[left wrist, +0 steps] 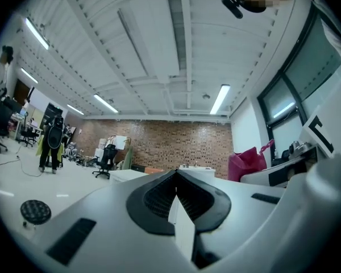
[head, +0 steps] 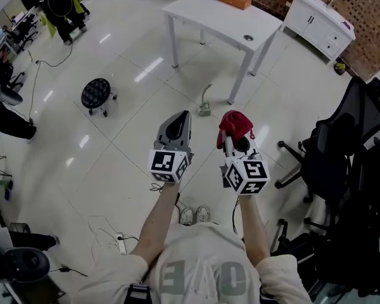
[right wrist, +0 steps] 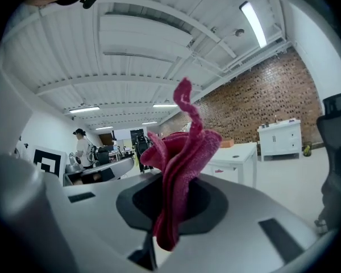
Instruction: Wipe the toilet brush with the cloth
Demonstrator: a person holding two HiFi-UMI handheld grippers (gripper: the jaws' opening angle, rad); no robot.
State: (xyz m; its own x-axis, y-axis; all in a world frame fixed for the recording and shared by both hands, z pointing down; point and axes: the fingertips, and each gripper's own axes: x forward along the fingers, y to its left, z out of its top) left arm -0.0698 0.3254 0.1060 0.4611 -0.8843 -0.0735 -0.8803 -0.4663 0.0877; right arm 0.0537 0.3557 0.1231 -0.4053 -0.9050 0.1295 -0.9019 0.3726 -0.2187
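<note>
White shiny floor (head: 114,144) fills a big room with a brick wall (head: 373,37). A white bench (head: 215,21) stands ahead. The left hand-held gripper (head: 179,120) is closed tight and holds nothing. The right hand-held gripper (head: 235,144) is squeezed on a red cloth (head: 235,124), bunched up above its jaws. The cloth looks soft, light and floppy. The small thing on the floor by a bench leg is likely the brush (head: 205,101); its thin stiff handle (head: 206,92) looks best to grab
</note>
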